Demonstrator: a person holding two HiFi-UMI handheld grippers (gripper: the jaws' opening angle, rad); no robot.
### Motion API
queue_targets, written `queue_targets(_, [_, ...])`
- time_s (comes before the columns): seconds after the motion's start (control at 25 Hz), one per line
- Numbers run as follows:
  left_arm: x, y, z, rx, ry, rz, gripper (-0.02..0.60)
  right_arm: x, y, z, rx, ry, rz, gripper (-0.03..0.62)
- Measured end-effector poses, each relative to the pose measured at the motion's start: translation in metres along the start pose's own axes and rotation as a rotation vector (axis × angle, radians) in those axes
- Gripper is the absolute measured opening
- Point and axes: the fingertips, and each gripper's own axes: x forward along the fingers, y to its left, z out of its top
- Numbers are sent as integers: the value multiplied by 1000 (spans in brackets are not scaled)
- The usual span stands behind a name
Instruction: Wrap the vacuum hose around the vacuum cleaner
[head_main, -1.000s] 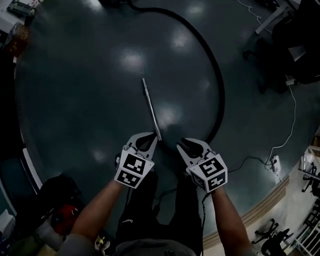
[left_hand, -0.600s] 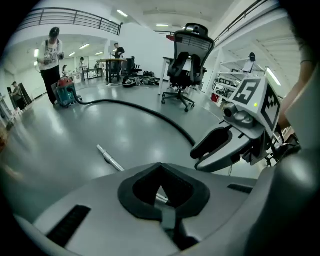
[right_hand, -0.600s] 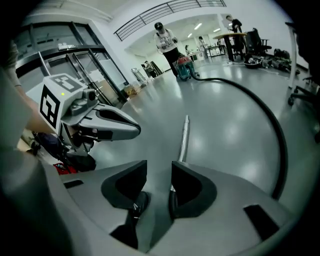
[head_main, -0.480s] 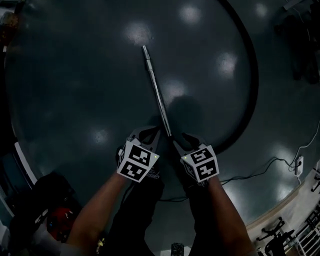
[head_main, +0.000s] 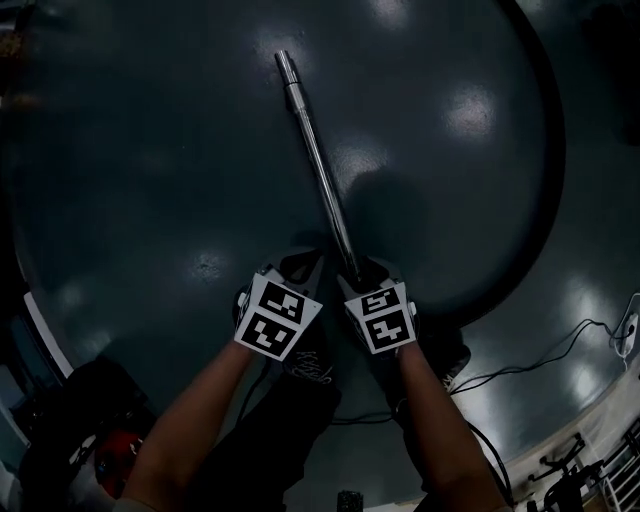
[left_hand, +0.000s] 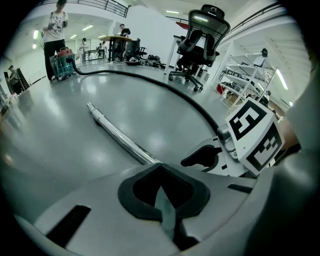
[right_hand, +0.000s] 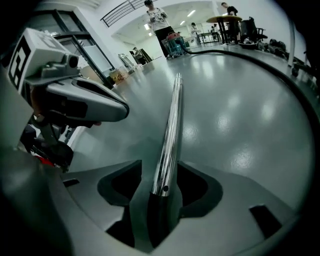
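A chrome wand tube lies on the dark floor, and its near end joins a black hose that curves away to the right. The hose leads back to a small vacuum cleaner far off. My right gripper is at the wand's near end. Its jaws have just been opening and stand wide on either side of the tube and its black cuff, without pressing on it. My left gripper hovers just left of the tube, shut and holding nothing.
A black office chair stands beyond the hose. A person stands by the vacuum cleaner, and others sit at a far table. A thin cable trails on the floor at lower right. The person's legs and shoes are below the grippers.
Both grippers have dropped to the floor at the wand's near end, so the wand looks larger. The right jaws have spread open around the tube. The left jaws stayed shut.
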Motion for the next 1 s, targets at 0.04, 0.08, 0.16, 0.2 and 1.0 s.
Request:
queue_targets(0.04, [5, 1, -6, 1, 13, -6, 8, 9, -1, -6, 1, 7, -14, 204])
queue_targets(0.08, [8, 2, -10, 3, 22, -11, 8, 17, -2, -11, 7, 11, -24, 204])
queue_targets(0.16, [9, 6, -10, 0, 18, -14, 8, 29, -2, -15, 32, 7, -40, 204])
queue_targets(0.2, [9, 9, -8, -6, 6, -14, 8, 34, -3, -17, 42, 5, -51, 204])
queue_targets(1.0, [-20, -3, -1, 119, 22, -23, 8, -22, -2, -9, 151, 26, 34, 178])
